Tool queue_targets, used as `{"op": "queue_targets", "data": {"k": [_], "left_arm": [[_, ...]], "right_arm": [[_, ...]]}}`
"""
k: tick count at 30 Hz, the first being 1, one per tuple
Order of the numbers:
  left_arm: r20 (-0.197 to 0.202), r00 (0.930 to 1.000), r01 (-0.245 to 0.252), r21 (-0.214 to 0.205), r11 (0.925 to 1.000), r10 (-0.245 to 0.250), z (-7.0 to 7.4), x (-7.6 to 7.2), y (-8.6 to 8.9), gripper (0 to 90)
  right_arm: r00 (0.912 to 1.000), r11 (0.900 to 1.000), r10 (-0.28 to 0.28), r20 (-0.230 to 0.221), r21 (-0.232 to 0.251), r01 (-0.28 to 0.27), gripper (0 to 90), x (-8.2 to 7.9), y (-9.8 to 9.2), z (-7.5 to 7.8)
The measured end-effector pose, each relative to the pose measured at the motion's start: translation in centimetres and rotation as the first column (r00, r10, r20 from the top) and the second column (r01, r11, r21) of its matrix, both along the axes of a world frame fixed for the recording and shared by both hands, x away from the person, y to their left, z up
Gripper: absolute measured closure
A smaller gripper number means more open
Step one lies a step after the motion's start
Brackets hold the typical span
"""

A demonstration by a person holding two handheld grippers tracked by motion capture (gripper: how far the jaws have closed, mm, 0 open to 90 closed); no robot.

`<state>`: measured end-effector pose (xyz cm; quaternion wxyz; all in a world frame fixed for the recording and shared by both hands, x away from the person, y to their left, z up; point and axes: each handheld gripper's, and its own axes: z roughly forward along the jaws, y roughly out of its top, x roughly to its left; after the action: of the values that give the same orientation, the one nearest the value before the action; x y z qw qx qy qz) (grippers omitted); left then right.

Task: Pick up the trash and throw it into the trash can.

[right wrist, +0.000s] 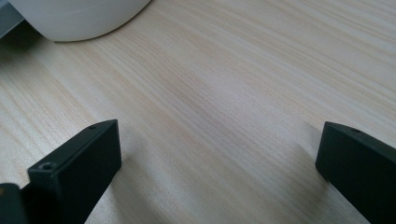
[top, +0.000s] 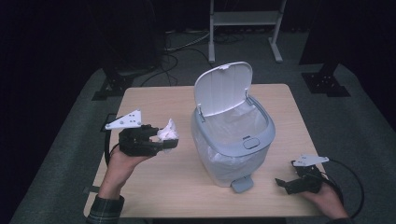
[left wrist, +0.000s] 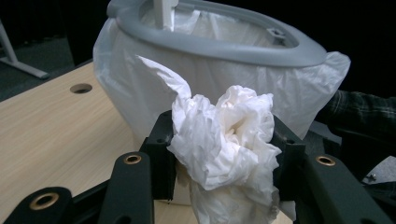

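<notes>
While held up off the tabletop: clamped in the left gripper (top: 164, 140), a crumpled white tissue wad (top: 168, 132).

Left gripper grip: jaws closed on the tissue from both sides, pads pressing into the wad (left wrist: 224, 140), paper bulging out above and below them.

Tissue location: just left of the bin in the high view, close to the bin's side but not touching as far as can be told, still outside the opening.

Bin: small white pedal bin (top: 232, 135) standing roughly mid-table, grey rim, clear-ish plastic liner folded over the edge, foot pedal (top: 242, 184) sticking out on the near side.

Lid: flipped up (top: 223, 87), standing nearly upright at the back of the bin, so wide open on top.

Right gripper: resting low on the near right part of the table (top: 287, 184), well apart from the bin, jaws spread wide with nothing but bare wood between them (right wrist: 219, 154).

Table: light wood top (top: 154, 182), a round cable hole (left wrist: 81, 88) spotted in the left gripper view.

Extra bits: plaid sleeve (top: 105, 210) on the left forearm at the bottom of the high view, grey three-cornered plate (top: 125, 121) riding on top of the left gripper.
</notes>
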<state>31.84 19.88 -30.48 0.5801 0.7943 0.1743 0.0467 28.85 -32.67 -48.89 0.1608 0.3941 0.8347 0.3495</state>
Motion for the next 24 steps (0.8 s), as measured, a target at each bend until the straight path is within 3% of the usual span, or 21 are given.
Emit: {"op": "queue_targets", "data": {"k": [11,24], "left_arm": [[0.033,0.9984,0.046,-0.013,0.9989,-0.045,2.5,-0.3,-1.0,53.3],[0.075,0.9925,0.099,-0.025,0.9947,-0.097,5.3,-0.4,-3.3,53.4]], "right_arm": [[1.0,1.0,0.0,0.0,0.001,0.0,0.0,0.0,0.0,0.0],[1.0,1.0,0.0,0.0,0.001,0.0,0.0,0.0,0.0,0.0]]}}
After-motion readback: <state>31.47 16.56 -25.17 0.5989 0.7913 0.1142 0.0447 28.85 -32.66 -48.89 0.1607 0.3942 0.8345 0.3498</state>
